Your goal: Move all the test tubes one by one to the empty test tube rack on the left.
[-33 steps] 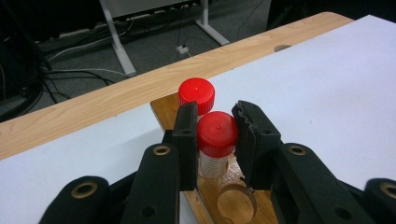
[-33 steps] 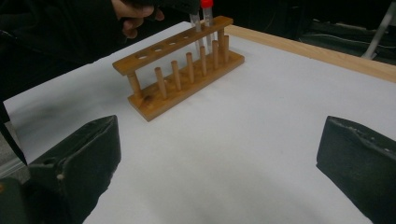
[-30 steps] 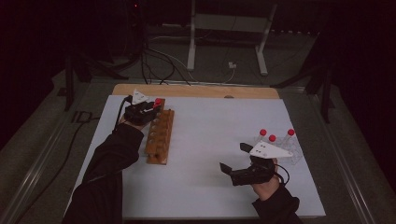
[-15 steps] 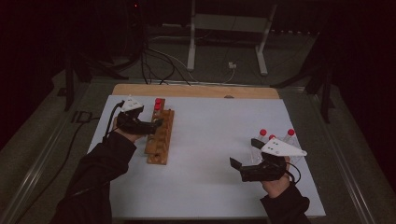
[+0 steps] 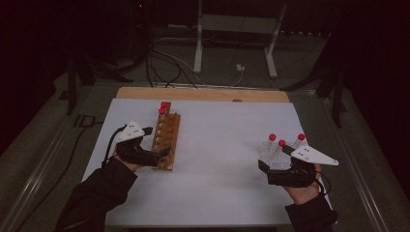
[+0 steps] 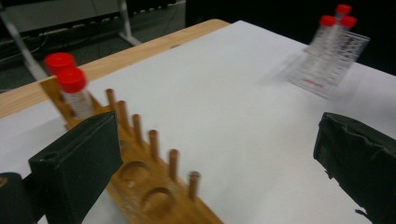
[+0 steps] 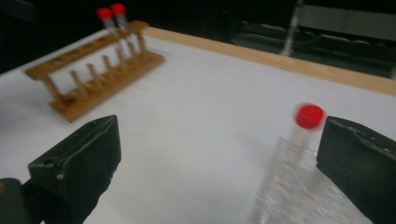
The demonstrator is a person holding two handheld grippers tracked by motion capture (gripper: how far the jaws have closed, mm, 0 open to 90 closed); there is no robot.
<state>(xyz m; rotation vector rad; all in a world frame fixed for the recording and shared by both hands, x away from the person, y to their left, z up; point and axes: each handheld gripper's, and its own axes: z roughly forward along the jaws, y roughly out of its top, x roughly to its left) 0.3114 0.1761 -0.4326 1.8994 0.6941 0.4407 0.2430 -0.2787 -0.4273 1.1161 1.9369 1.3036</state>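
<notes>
The wooden rack [image 5: 166, 137] — a long brown block with round wells and thin pegs — lies on the white sheet [image 5: 217, 145], two red-capped tubes [image 5: 163, 108] upright at its far end. The left gripper [image 5: 162, 155] hovers at the rack's near end, its black padded jaws having just been opening, now wide with nothing between. Well apart, the right gripper [image 5: 263, 166] stands wide beside a clear plastic rack [image 5: 274, 153] — three red-capped tubes in it.
</notes>
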